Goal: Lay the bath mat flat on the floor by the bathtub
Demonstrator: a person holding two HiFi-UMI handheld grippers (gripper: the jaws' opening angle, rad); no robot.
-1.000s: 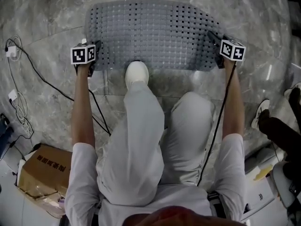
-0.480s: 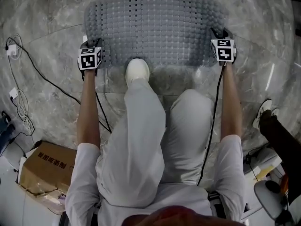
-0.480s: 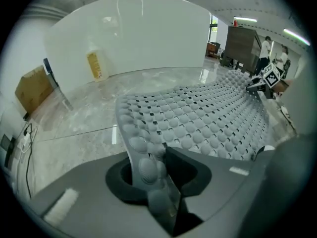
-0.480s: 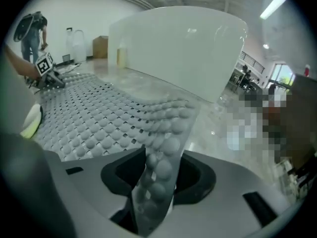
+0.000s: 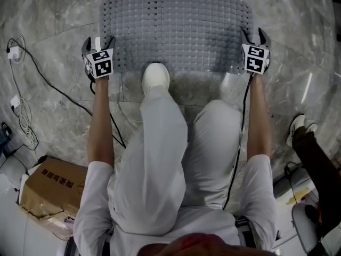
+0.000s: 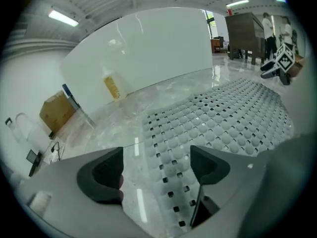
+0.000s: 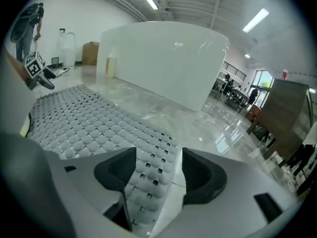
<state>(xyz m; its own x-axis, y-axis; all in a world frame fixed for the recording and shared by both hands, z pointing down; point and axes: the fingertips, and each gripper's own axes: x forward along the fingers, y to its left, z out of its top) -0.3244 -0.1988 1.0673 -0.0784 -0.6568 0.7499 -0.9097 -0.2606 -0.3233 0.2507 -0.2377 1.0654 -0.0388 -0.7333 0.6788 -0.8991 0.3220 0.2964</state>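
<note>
The only print in sight is red lettering on the cardboard box (image 5: 53,188) at the lower left of the head view, and it is too small to read. A yellow label (image 6: 112,87) on the white bathtub (image 6: 148,48) is also illegible. Each marker cube (image 5: 100,63) bears a black-and-white square pattern, not words.

The grey mat (image 5: 176,31), studded with round bumps and square holes, lies flat on the marble floor (image 5: 53,111). Its long axis runs left to right across the head view, from one hand-held gripper to the other. One long edge faces the person and the other faces the bathtub, with a strip of bare floor between mat and tub. The toe of a white shoe (image 5: 155,79) overlaps the middle of the near edge.

The left hand-held gripper (image 5: 99,42) is at the mat's near left corner and the right hand-held gripper (image 5: 254,35) at its near right corner. Both have their jaws spread wide. In each gripper view the corner lies on the floor below the gap and no pad presses on it, so neither holds anything.

A second ago the mat was bowed, its outline curved, with both corners pinched in narrow jaws. Half a second ago it had settled straighter and was still gripped. The jaws have just been opening and both corners are released.
</note>
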